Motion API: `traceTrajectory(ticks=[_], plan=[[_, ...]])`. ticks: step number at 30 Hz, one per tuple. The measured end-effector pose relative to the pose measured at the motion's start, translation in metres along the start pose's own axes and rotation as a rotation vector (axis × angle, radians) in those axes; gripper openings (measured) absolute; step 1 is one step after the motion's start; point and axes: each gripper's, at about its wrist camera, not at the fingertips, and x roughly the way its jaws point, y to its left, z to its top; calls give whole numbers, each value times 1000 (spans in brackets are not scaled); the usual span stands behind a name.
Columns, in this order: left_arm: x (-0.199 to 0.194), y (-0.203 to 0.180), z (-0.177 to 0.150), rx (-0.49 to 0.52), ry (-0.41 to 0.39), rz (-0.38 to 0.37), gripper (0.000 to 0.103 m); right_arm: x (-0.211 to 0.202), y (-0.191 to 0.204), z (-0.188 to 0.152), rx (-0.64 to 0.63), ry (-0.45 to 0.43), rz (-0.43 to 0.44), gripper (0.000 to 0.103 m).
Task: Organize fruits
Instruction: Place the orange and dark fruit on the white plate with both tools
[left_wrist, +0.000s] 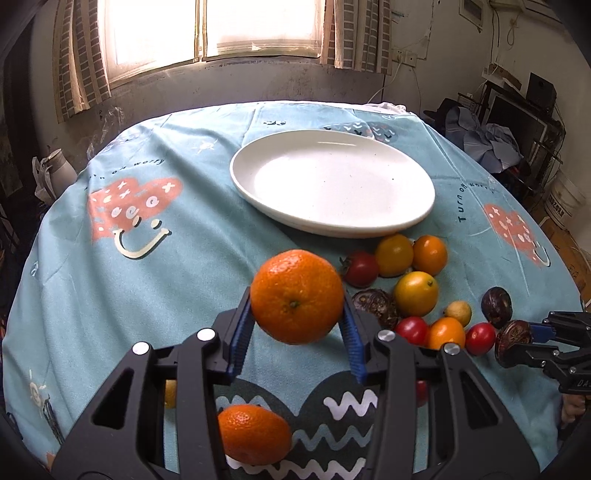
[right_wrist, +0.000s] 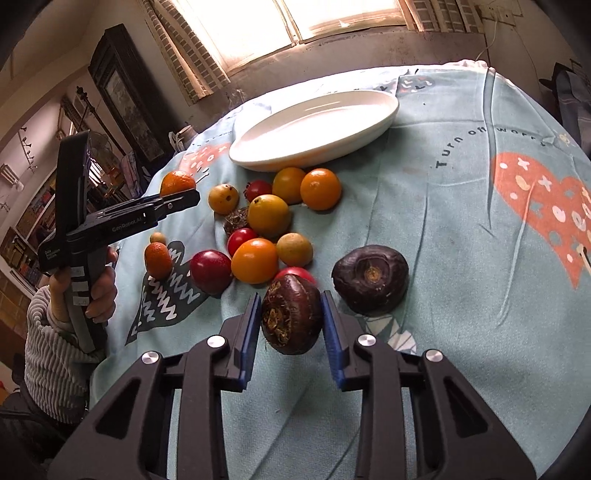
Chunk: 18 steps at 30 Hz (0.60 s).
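- While your left gripper (left_wrist: 297, 328) has its blue-padded fingers (left_wrist: 240, 332) clamped on a round orange mandarin (left_wrist: 297, 295), you hold it raised above the bench (left_wrist: 184, 266).
- Your right gripper (right_wrist: 291, 332) is clamped likewise on a dark purple-brown water chestnut (right_wrist: 291, 319), low over the teal printed cloth.
- You seem mid-carry: both fruits picked, neither delivered.
- A second dark chestnut (right_wrist: 369, 278) and a cluster of small red, yellow and orange tomatoes (right_wrist: 269, 236) lie between you and the empty white oval plate (left_wrist: 369, 225).
- Next, likely carry each over that cluster, lower onto the plate, then release gently so nothing rolls.
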Motion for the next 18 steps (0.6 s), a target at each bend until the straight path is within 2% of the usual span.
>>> traceTrajectory(ticks=[4,9,14,18], plan=[[5,-11,21,-1,-8,-20,44,-8,5,9,-7,-29,2,25],[21,-23,55,-16,-26,-33,45,-10,10,57,-17,-87,10,25],[37,-23,70,-48,-19,-55,45,-8,19,71,-41,-101,19,25],[52,-22,79,-61,-3,-48,45,-1,16,109,-26,-162,-20,25]])
